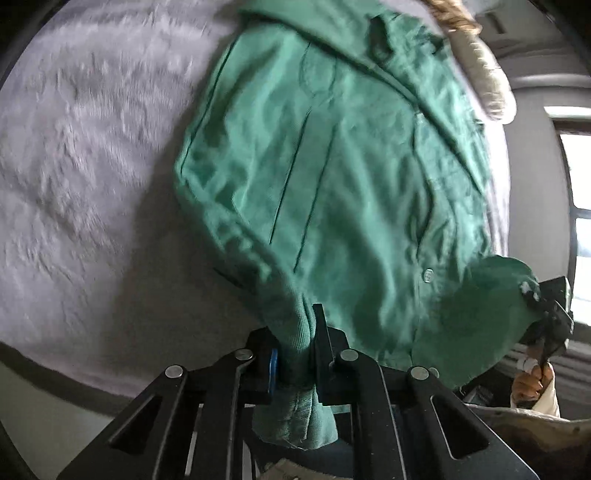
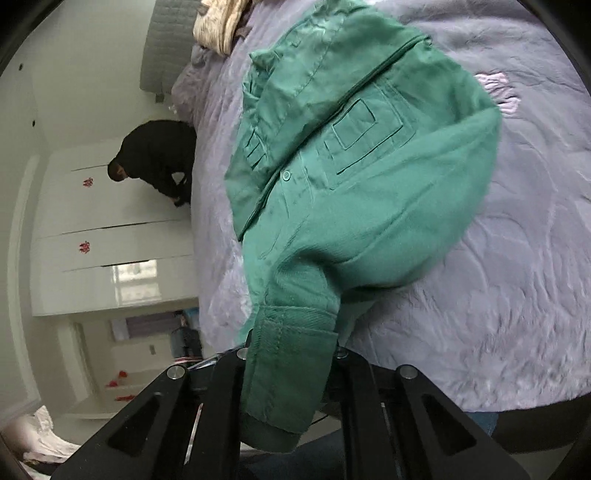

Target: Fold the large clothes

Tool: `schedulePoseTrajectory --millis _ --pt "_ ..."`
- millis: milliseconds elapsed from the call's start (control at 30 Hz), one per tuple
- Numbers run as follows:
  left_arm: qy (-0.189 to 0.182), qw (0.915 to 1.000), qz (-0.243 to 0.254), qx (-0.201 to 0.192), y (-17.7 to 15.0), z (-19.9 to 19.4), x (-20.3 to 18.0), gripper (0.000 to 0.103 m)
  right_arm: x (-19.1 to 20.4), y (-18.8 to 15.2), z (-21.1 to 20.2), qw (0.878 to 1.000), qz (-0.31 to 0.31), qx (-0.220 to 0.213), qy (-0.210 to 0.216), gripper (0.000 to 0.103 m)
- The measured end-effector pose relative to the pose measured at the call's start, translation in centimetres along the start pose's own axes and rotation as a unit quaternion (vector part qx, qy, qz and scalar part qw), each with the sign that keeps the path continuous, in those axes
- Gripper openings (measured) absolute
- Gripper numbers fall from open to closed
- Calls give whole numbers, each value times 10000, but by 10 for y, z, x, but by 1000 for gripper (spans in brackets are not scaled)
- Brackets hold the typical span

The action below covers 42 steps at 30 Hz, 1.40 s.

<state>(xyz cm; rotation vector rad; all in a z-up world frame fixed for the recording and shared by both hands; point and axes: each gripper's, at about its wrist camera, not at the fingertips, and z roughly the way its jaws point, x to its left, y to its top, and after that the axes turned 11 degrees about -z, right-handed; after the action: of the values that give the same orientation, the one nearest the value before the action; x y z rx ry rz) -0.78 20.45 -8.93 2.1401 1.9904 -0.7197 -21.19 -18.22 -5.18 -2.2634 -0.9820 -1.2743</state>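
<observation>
A green button-up jacket (image 1: 332, 177) hangs stretched over the lavender fleece bed cover (image 1: 81, 177). My left gripper (image 1: 295, 343) is shut on a bunched green cuff or hem of it. The right gripper (image 1: 546, 314) shows at the right edge of the left wrist view, clamped on another green edge. In the right wrist view the jacket (image 2: 369, 177) shows its chest pockets, and my right gripper (image 2: 291, 354) is shut on a sleeve cuff that drapes over the jaws and hides the fingertips.
The bed cover (image 2: 498, 295) fills the right. A beige fluffy garment (image 2: 218, 26) lies at the bed's far end. A person in black (image 2: 159, 158) bends beside the bed near white wardrobes (image 2: 110, 221). A window (image 1: 580, 229) is at right.
</observation>
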Motion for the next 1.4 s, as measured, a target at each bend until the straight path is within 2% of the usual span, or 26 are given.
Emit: schedulePoseTrajectory --millis 67,133,300,433,533,667,833,900,967,1067,1133,1167,1200,1233,1267,1333,1400 --pt "-110 9998 -126 -73 4 -4 -7 15 -2 8 4 9999 34 100 102 11" --pt "-374 9987 -237 -256 9 -17 -17 15 -2 17 3 9994 82 77 319 11" --pt "-852 9900 -484 -1011 41 -67 -47 15 4 54 -11 9968 86 -178 773 11" --pt "-1012 9827 -471 -1476 86 -83 -78 15 14 103 -14 9963 -169 -310 788 11" --pt "-1035 9791 -477 -1684 132 -80 -97 15 22 142 -8 9959 -264 -433 743 11" --pt "-763 9793 -352 -1839 199 -68 -116 15 28 192 -1 9955 -379 -718 487 11" --pt "-148 9774 -195 -2101 269 -47 -133 16 3 250 11 9929 151 -1183 -17 11" --pt "102 9770 -142 -2126 288 -39 -137 16 -10 267 19 9915 312 -1240 -248 11" --pt "270 9805 -114 -1941 303 -30 -137 16 -21 281 30 9901 443 -1210 -555 11" --pt "414 9824 46 -1822 306 -28 -137 16 -33 294 47 9882 546 -1071 -951 11" --pt "477 9806 202 -1889 302 -35 -138 32 -34 298 50 9878 577 -1057 -991 14" --pt "586 9771 300 -2026 298 -41 -140 39 -33 299 51 9877 583 -1030 -1018 15" --pt "750 9720 386 -2192 294 -48 -141 64 -32 301 52 9878 567 -974 -1074 15" --pt "865 9669 449 -2360 291 -54 -142 81 -30 303 52 9883 523 -890 -1120 16" --pt "880 9622 503 -2526 288 -63 -142 82 -28 304 52 9890 456 -821 -1143 19" --pt "860 9604 495 -2605 287 -71 -138 82 -19 305 47 9892 225 -752 -1239 29" --pt "968 9610 460 -2549 289 -68 -134 82 -9 305 38 9866 -47 -845 -1397 72"
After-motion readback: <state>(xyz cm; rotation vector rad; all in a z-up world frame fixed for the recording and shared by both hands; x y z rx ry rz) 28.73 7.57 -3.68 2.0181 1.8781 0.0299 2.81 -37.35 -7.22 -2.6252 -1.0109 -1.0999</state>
